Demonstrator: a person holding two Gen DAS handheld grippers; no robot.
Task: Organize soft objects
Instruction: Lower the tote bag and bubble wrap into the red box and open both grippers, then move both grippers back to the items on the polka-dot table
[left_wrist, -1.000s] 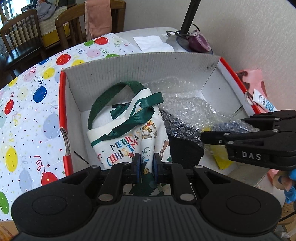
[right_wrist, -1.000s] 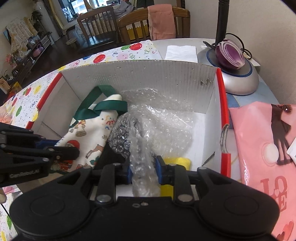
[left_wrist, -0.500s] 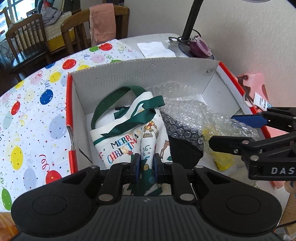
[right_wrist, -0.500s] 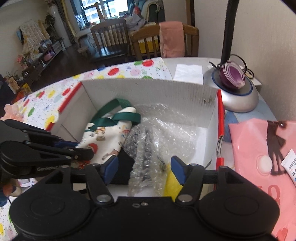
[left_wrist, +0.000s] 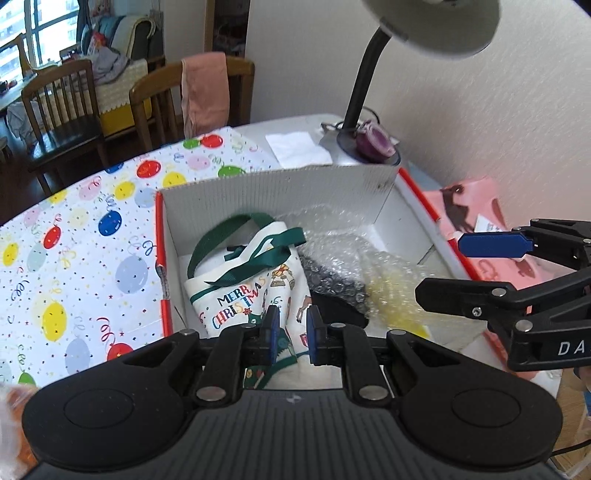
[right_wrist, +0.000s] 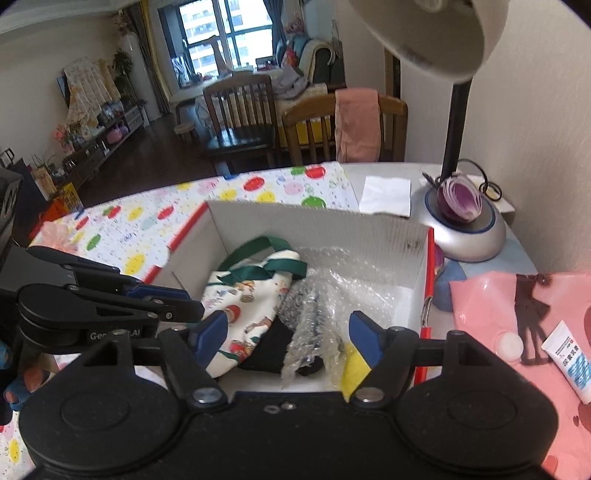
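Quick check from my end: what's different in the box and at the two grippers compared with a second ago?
The right gripper let go of the bubble wrap it had pinched, opened wide, and both grippers rose away from the box. The left gripper has parted slightly around the Christmas tote bag; whether it still grips is unclear. Bag, bubble wrap and box stayed put.

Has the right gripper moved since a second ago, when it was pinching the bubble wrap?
Yes. The right gripper has opened, let go and pulled up and back from the bubble wrap, which stays in the cardboard box.
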